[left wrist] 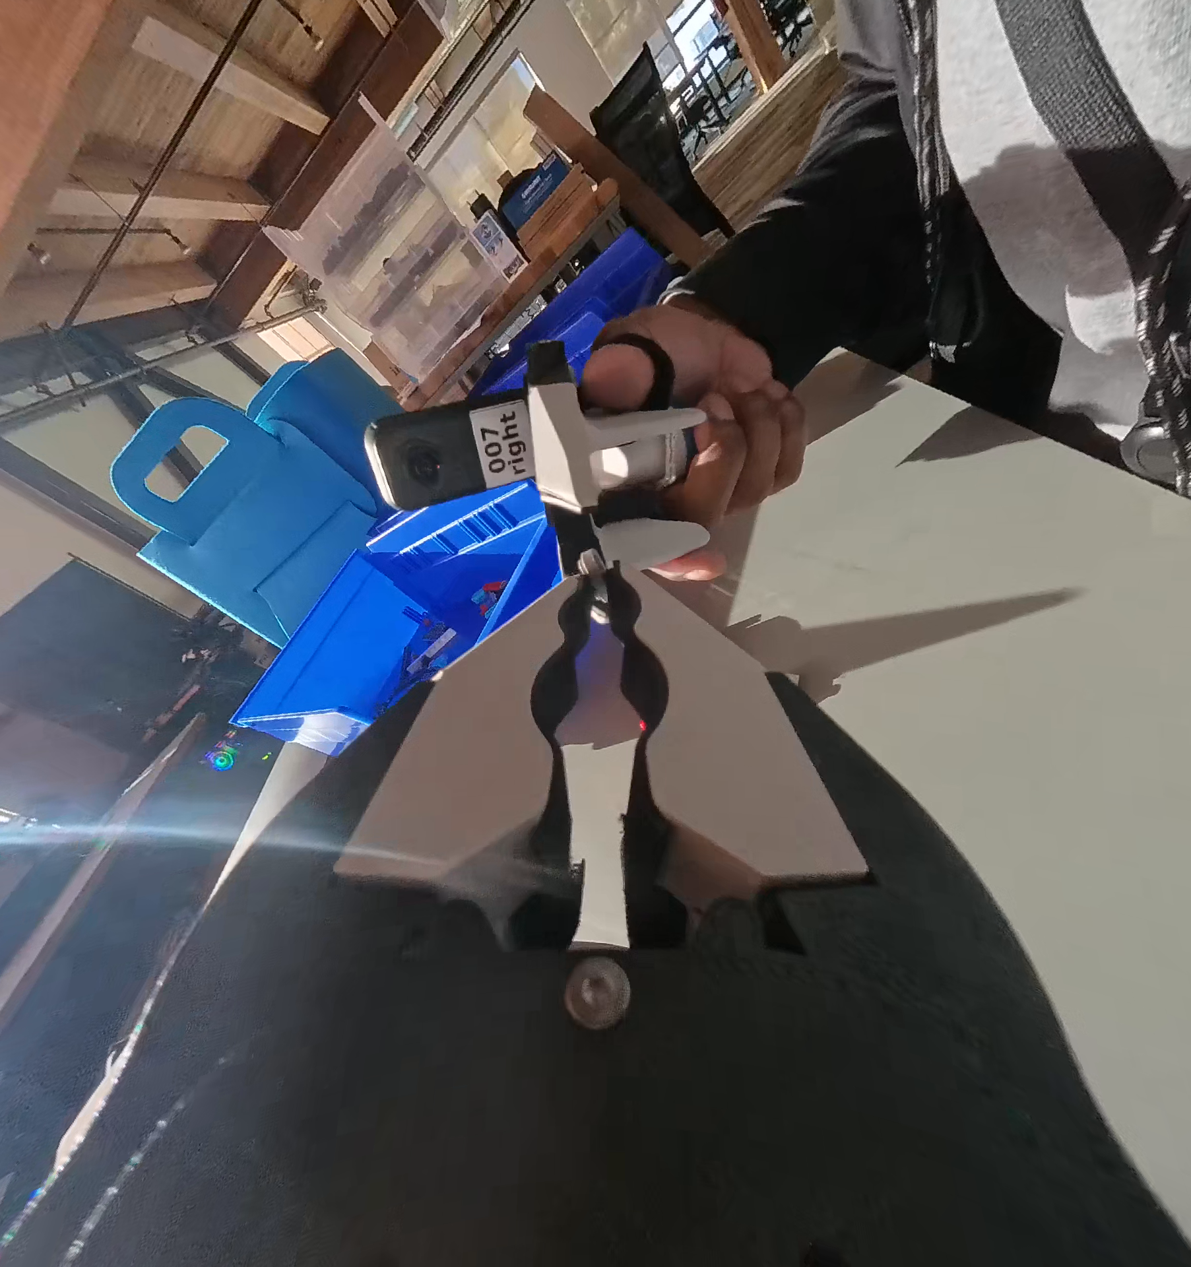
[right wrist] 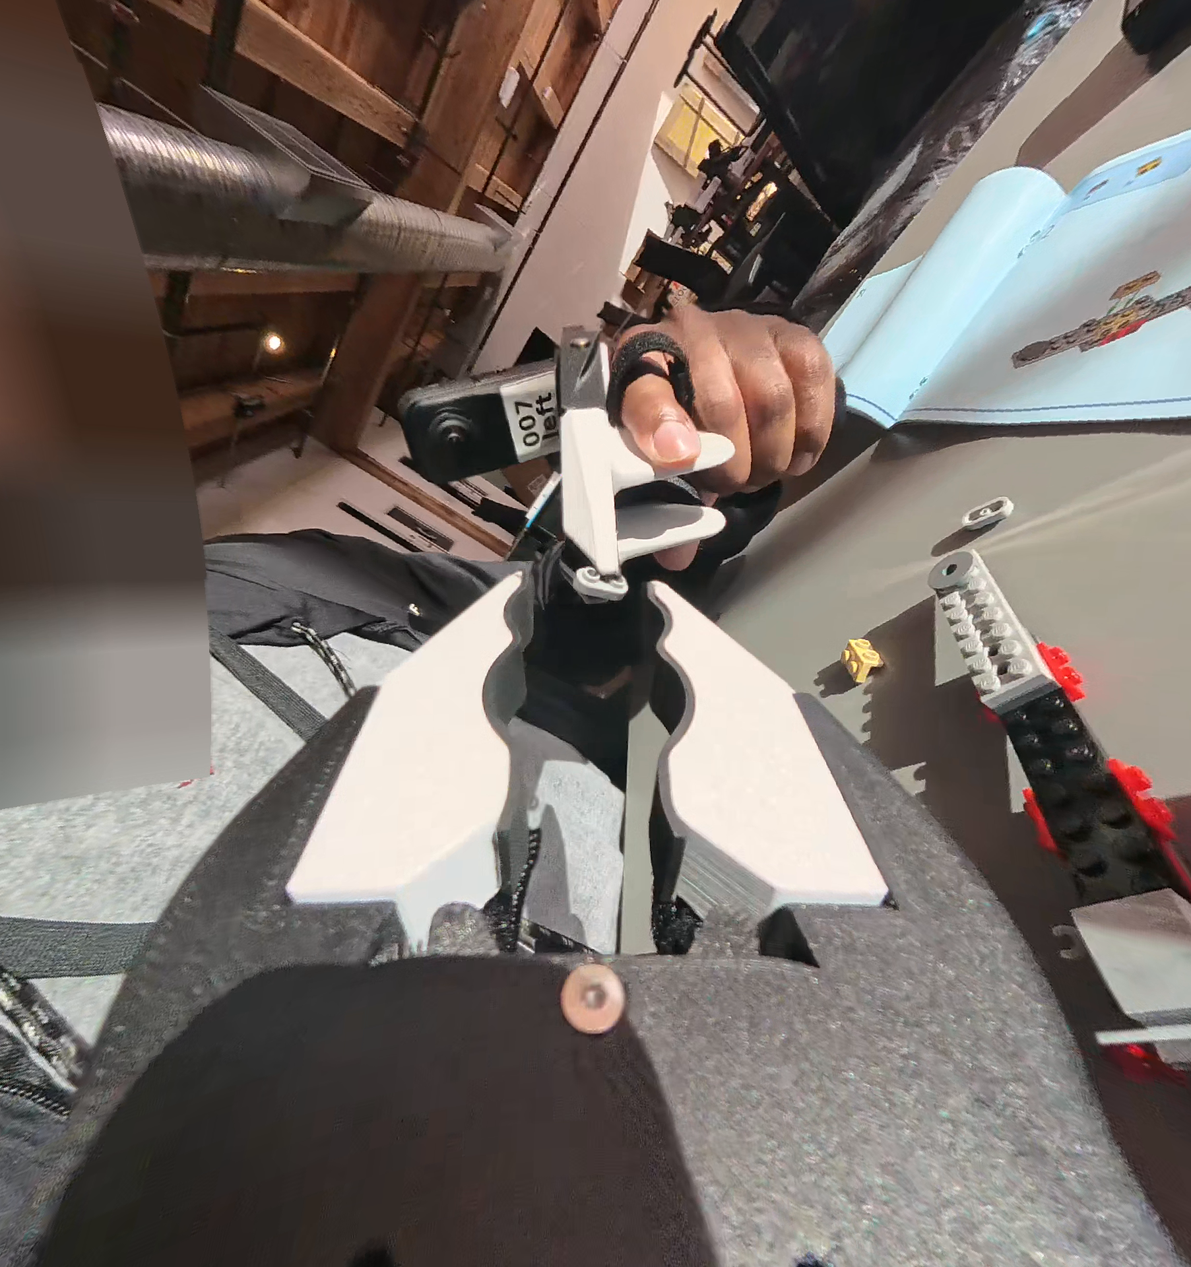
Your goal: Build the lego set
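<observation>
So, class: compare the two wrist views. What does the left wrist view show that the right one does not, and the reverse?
Only the left wrist view shows the blue plastic bins and the light blue foam piece. Only the right wrist view shows the grey, black and red lego assembly, the small tan lego piece and the open instruction booklet. Both show the grey table and the opposite gripper in a hand.

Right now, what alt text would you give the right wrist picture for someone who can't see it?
Two white gripper fingers stand apart, facing a second handheld gripper that pinches a small grey piece. On the grey table to the right lie a long grey, black and red lego build, a small yellow piece and an open instruction booklet.
</observation>
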Demonstrator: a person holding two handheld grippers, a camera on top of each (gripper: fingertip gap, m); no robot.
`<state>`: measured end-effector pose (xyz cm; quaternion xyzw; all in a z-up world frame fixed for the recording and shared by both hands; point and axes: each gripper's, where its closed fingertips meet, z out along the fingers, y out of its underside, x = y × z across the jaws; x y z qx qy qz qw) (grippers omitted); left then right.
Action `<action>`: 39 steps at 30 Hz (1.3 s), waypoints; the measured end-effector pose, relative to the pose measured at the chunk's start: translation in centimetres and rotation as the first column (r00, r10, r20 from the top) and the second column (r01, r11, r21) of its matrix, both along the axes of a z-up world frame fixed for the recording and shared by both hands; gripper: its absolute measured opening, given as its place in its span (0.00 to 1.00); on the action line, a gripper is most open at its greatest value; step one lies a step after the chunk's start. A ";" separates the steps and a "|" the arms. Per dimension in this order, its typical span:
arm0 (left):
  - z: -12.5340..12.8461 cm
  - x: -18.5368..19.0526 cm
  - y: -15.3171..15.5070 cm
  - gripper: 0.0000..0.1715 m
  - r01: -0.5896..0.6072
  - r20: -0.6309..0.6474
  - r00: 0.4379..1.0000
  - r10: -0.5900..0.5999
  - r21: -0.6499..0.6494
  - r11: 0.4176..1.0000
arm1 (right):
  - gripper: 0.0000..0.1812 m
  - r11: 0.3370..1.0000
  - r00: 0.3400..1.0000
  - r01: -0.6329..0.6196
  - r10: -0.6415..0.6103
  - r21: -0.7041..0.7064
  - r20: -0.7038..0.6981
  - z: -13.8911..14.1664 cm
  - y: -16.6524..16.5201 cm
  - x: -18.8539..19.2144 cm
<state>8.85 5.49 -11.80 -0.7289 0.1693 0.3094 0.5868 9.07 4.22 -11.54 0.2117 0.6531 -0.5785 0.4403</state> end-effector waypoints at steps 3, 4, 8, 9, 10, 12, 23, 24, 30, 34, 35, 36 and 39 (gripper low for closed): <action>0.0 0.2 0.2 0.03 -0.002 -0.033 0.999 0.001 -0.014 1.000 | 0.18 1.000 0.999 -0.011 0.011 -0.001 0.038 -0.1 0.0 0.0; 0.0 0.4 0.3 0.03 -0.001 -0.045 0.999 0.000 -0.021 1.000 | 0.17 1.000 0.999 -0.015 0.015 -0.003 0.047 -0.1 0.0 0.1; 0.2 0.7 0.5 0.03 -0.001 -0.081 0.997 -0.001 -0.034 0.999 | 0.15 0.999 0.997 -0.037 0.038 -0.015 0.072 0.0 0.1 0.4; 0.2 0.7 0.5 0.03 -0.002 -0.087 0.996 -0.001 -0.034 0.999 | 0.15 0.999 0.996 -0.043 0.045 -0.016 0.074 0.0 0.1 0.5; 0.2 0.8 0.6 0.03 -0.001 -0.091 0.996 -0.002 -0.033 0.999 | 0.14 0.999 0.996 -0.051 0.052 -0.018 0.075 0.0 0.1 0.6; 0.3 0.8 0.6 0.03 0.003 -0.091 0.996 -0.006 -0.031 1.000 | 0.11 0.998 0.995 -0.056 0.058 -0.028 0.075 0.1 0.1 0.7; -0.8 -0.8 -0.6 0.07 -0.028 0.205 0.978 0.030 -0.012 1.000 | 0.09 0.992 0.970 0.124 -0.115 0.028 -0.215 -1.0 0.5 -1.4; -1.2 -1.3 -0.9 0.08 -0.038 0.280 0.959 0.041 -0.018 0.999 | 0.10 0.983 0.935 0.178 -0.154 0.047 -0.318 -1.5 0.7 -2.1; -7.6 -5.0 -2.9 0.22 -0.166 0.451 0.838 0.307 -0.324 0.931 | 0.10 0.924 0.671 0.364 -0.170 0.120 -0.721 -3.6 1.6 -4.0; -10.3 -5.1 -2.9 0.25 -0.136 0.472 0.798 0.375 -0.465 0.875 | 0.10 0.921 0.655 0.359 -0.135 0.150 -0.743 -4.6 1.7 -4.1; -10.4 -5.0 -2.6 0.25 -0.125 0.475 0.798 0.370 -0.471 0.873 | 0.10 0.922 0.658 0.358 -0.136 0.149 -0.741 -4.6 1.8 -4.1; -10.6 -5.0 -2.3 0.24 -0.119 0.473 0.800 0.369 -0.478 0.870 | 0.10 0.923 0.661 0.355 -0.135 0.149 -0.738 -4.6 1.8 -4.1; -11.3 -5.3 -1.9 0.22 -0.113 0.458 0.803 0.382 -0.512 0.852 | 0.10 0.923 0.660 0.352 -0.129 0.153 -0.741 -4.7 1.9 -4.1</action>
